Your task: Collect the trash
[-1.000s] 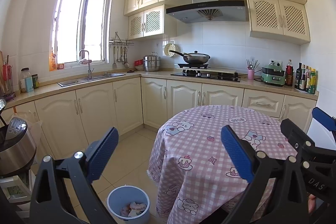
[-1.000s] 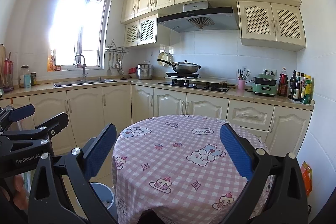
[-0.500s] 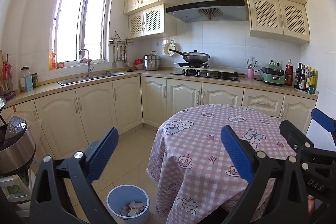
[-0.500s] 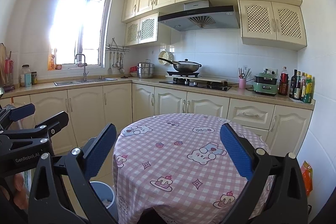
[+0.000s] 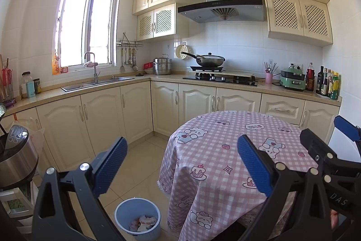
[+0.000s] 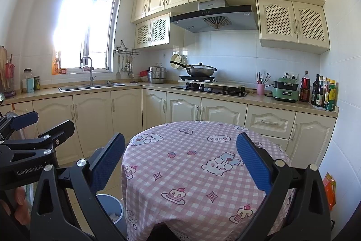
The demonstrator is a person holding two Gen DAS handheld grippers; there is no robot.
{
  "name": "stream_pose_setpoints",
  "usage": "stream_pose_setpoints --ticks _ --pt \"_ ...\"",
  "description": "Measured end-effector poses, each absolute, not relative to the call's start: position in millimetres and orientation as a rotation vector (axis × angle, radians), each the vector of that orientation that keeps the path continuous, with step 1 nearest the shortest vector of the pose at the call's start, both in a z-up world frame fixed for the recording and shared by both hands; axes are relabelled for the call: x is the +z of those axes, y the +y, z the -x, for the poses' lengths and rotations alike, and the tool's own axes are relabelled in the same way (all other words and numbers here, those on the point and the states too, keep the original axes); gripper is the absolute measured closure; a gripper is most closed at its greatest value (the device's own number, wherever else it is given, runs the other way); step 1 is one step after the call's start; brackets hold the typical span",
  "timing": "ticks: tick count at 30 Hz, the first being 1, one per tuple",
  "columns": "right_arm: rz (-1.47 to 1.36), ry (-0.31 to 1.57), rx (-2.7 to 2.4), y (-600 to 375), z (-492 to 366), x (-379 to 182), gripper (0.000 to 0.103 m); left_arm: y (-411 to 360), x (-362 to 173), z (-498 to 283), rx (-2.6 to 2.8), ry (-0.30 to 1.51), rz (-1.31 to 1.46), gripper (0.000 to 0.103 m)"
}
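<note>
A light blue trash bin stands on the floor left of the round table and holds crumpled paper scraps. Part of the bin shows in the right wrist view. The table wears a pink checked cloth with bear prints; I see nothing lying on it. My left gripper is open and empty, held above the bin and the table's left edge. My right gripper is open and empty, held over the table's near side. Each gripper shows at the edge of the other's view.
Cream cabinets and a counter run along the back and left walls, with a sink, a stove with a wok, a green appliance and bottles. A steel cooker stands at the left. An orange bag sits low on the right.
Both views have shifted very slightly; the grippers stay open and empty in about the same place.
</note>
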State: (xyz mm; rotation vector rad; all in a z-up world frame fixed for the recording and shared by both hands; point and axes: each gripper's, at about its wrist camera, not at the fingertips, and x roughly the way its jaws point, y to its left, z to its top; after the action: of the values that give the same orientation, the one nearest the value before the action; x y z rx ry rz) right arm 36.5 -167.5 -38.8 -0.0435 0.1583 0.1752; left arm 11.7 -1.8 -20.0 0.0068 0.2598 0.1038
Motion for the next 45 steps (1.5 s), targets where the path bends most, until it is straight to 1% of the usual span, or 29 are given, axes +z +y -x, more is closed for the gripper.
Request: stream_pose_setpoints --ticks 45 --pt "0.051 0.165 0.197 -166.1 -38.9 -38.7 0.008 -2.2 -20.2 -12.2 0.106 0.265 -0.008 0.007"
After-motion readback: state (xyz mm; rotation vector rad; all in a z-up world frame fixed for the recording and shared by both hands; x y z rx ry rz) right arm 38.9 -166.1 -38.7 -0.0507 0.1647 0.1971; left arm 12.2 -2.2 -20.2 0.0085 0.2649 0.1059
